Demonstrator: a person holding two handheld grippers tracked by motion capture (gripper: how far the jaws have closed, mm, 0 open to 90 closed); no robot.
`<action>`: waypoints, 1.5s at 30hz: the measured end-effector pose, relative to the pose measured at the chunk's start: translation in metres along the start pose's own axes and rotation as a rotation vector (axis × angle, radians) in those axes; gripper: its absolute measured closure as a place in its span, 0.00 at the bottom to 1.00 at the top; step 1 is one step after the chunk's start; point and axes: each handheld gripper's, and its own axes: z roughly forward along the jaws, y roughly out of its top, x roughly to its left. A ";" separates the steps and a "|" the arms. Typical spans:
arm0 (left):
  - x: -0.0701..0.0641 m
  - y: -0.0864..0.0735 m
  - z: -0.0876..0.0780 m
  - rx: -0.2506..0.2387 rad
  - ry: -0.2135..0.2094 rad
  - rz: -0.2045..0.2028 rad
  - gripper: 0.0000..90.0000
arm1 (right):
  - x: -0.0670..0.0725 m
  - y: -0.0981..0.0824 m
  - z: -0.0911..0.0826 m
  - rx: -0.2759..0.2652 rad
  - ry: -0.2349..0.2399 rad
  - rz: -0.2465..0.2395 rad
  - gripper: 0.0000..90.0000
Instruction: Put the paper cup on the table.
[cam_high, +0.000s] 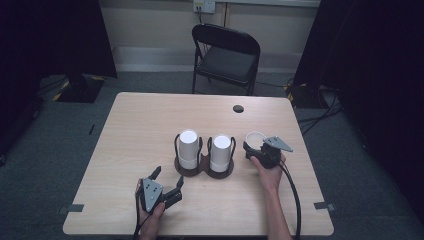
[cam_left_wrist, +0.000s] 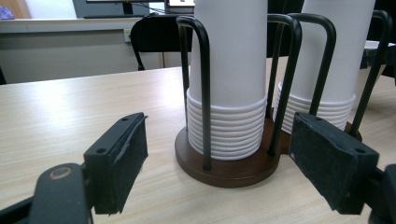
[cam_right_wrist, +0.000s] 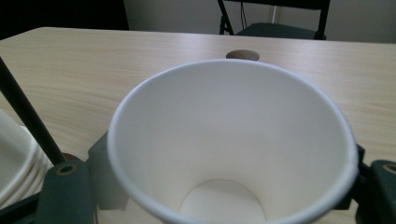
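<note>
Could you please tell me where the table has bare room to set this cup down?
The table is bare left of the cup holder and behind it toward the round hole. It is crowded between the holder and the right gripper with its cup.

The tabletop (cam_high: 150, 120) looks like pale wood with fine lines, smooth and a bit shiny; the single cup (cam_right_wrist: 233, 140) looks like white paper, smooth and matt inside; the stacked cups (cam_left_wrist: 229, 70) look like paper too, with ridged rims; the holder (cam_left_wrist: 224, 170) has a dark brown wooden base and shiny black metal rods; the left gripper (cam_left_wrist: 219, 158) has black, rough, matt pads.
</note>
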 end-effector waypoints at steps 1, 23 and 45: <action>0.000 0.000 0.000 -0.001 0.000 0.000 0.22 | -0.001 0.000 0.000 0.008 0.003 0.012 0.23; 0.000 0.000 0.001 0.013 0.010 -0.007 0.22 | -0.001 -0.009 -0.009 0.059 -0.023 0.051 0.15; 0.002 0.001 0.004 0.034 0.009 -0.029 0.22 | 0.003 -0.011 -0.033 0.029 -0.029 0.061 0.15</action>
